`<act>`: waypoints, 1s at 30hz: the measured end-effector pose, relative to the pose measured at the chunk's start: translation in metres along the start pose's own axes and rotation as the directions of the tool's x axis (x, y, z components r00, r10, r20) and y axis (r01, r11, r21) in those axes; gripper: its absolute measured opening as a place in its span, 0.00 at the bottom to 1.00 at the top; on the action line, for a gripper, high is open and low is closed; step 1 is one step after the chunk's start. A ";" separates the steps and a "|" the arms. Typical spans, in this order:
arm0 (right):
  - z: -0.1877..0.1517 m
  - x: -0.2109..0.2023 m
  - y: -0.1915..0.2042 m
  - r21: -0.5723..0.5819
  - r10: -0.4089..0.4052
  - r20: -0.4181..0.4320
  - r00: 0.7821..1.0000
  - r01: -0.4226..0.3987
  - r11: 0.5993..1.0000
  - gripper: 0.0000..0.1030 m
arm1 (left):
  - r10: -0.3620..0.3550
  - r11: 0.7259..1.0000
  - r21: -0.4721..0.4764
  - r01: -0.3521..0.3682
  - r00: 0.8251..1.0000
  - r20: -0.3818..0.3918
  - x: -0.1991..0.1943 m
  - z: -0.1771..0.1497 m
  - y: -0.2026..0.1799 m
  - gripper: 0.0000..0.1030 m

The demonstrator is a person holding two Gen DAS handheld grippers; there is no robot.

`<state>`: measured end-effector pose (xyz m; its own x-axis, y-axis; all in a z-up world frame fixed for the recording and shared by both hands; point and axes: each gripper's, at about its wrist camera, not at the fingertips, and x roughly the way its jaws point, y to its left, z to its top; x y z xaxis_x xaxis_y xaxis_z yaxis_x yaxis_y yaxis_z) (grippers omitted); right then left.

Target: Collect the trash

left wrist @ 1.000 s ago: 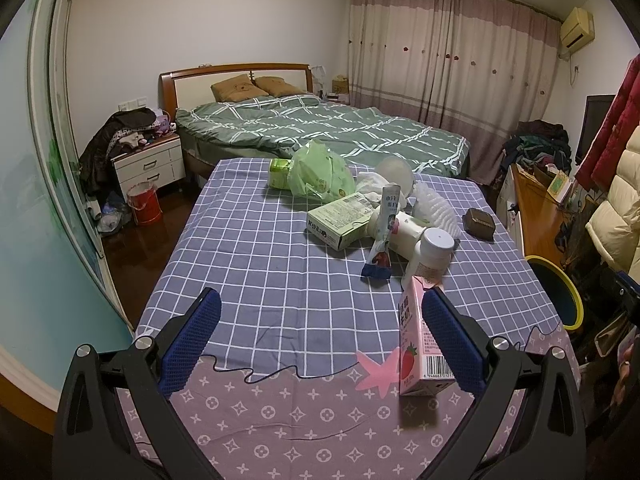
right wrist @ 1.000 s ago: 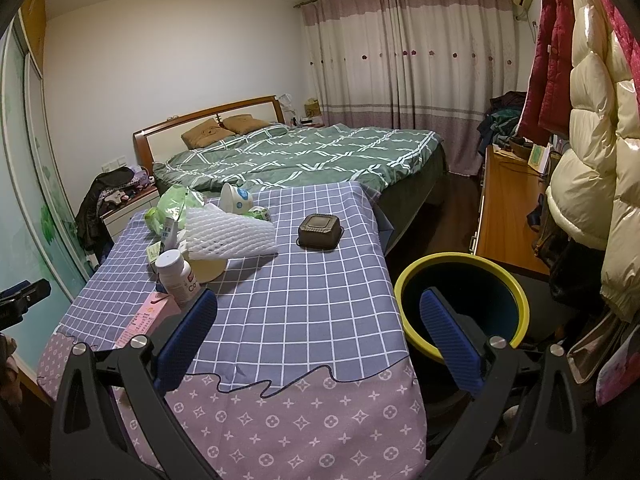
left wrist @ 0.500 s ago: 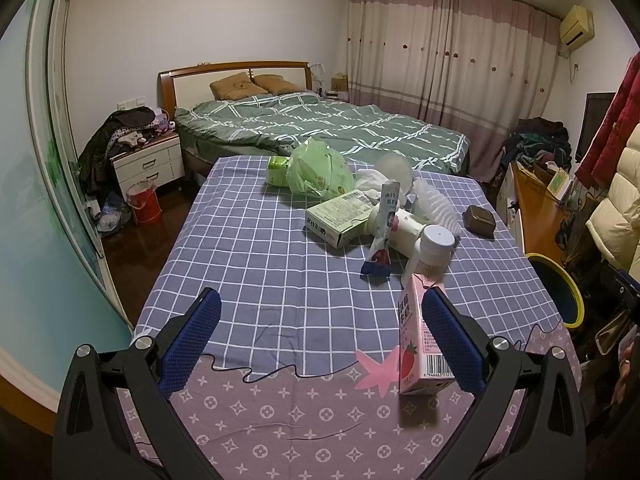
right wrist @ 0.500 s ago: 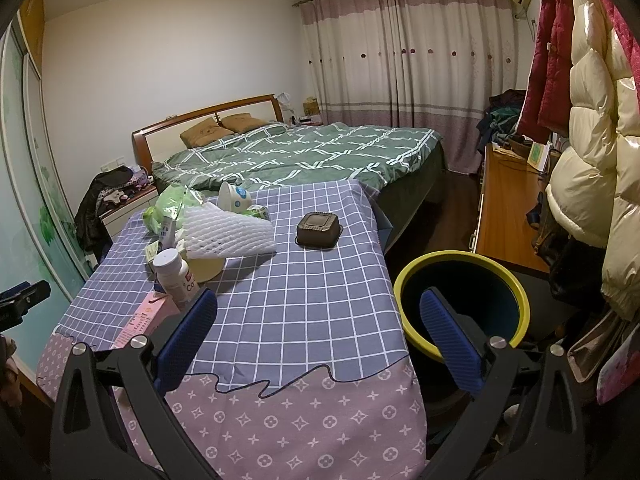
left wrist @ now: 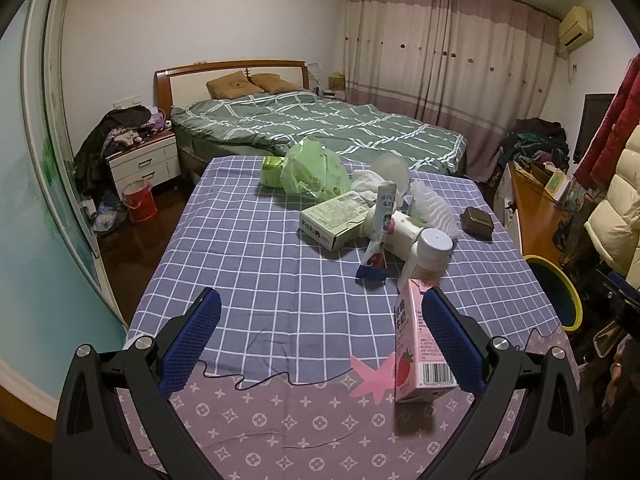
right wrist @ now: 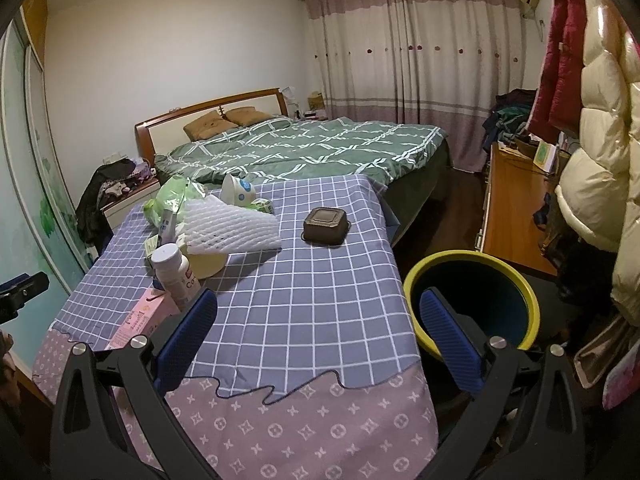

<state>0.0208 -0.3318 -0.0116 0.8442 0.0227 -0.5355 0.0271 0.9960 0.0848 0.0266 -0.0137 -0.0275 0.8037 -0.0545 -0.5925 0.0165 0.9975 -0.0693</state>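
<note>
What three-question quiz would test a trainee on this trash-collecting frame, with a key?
1. True or false: the left claw is shut on the pink strawberry milk carton.
2. Which item lies apart from the main pile on the checked tablecloth? A) white foam net B) dark square container C) green plastic bag
3. Fill in: the yellow-rimmed bin stands on the floor beside the table, seen past the ____ claw.

Key:
1. False: both claws are open, and the carton stands upright by the left claw's right finger, not clamped.
2. B
3. right
</note>
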 end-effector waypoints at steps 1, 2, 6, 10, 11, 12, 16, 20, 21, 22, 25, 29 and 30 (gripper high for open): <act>0.002 0.004 0.002 -0.004 0.005 0.000 1.000 -0.005 1.000 0.94 | -0.003 1.000 0.006 0.003 1.000 0.000 0.001 0.001 -0.002 0.96; 0.004 0.007 0.004 -0.008 0.008 0.001 1.000 -0.008 1.000 0.94 | -0.005 1.000 0.009 0.005 1.000 -0.001 0.002 0.002 -0.003 0.96; 0.019 0.027 0.014 -0.027 0.045 -0.009 0.999 -0.045 0.999 0.94 | -0.013 1.000 0.012 0.013 1.000 -0.014 0.010 0.005 -0.004 0.96; 0.035 0.056 0.029 -0.038 0.103 -0.042 0.994 -0.105 0.994 0.94 | -0.012 1.000 0.010 0.012 1.000 -0.027 0.020 0.006 -0.003 0.96; 0.038 0.062 0.032 -0.037 0.120 -0.052 0.991 -0.122 0.992 0.94 | -0.012 1.000 0.009 0.012 0.999 -0.032 0.023 0.006 -0.002 0.96; 0.042 0.069 0.039 -0.044 0.138 -0.060 0.989 -0.141 0.989 0.94 | -0.011 1.000 0.008 0.012 0.999 -0.036 0.025 0.006 -0.002 0.96; 0.058 0.092 0.069 -0.097 0.171 -0.072 0.983 -0.178 0.979 0.94 | -0.005 1.000 0.002 0.005 0.999 -0.047 0.033 0.009 0.002 0.96; 0.070 0.116 0.097 -0.133 0.185 -0.099 0.978 -0.198 0.971 0.87 | -0.002 1.000 -0.007 0.001 0.999 -0.049 0.038 0.011 0.008 0.96; 0.073 0.126 0.106 -0.145 0.185 -0.118 0.976 -0.201 0.969 0.79 | -0.001 1.000 -0.010 0.001 0.999 -0.051 0.040 0.011 0.009 0.96; 0.074 0.134 0.114 -0.154 0.185 -0.134 0.973 -0.205 0.966 0.73 | -0.001 1.000 -0.011 0.001 0.999 -0.052 0.041 0.012 0.010 0.96; 0.074 0.155 0.132 -0.185 0.167 -0.175 0.970 -0.199 0.962 0.66 | -0.006 1.000 -0.015 0.005 0.998 -0.061 0.045 0.011 0.014 0.96; 0.072 0.178 0.148 -0.219 0.108 -0.199 0.974 -0.151 0.964 0.66 | -0.014 1.000 -0.025 0.012 0.997 -0.072 0.052 0.010 0.020 0.96; 0.071 0.181 0.149 -0.225 0.096 -0.202 0.975 -0.142 0.964 0.66 | -0.016 1.000 -0.028 0.014 0.997 -0.074 0.054 0.010 0.022 0.96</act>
<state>0.2157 -0.1850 -0.0366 0.7174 0.1354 -0.6834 -0.2139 0.9764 -0.0311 0.0758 0.0053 -0.0529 0.7570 -0.0740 -0.6492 0.0114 0.9949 -0.1001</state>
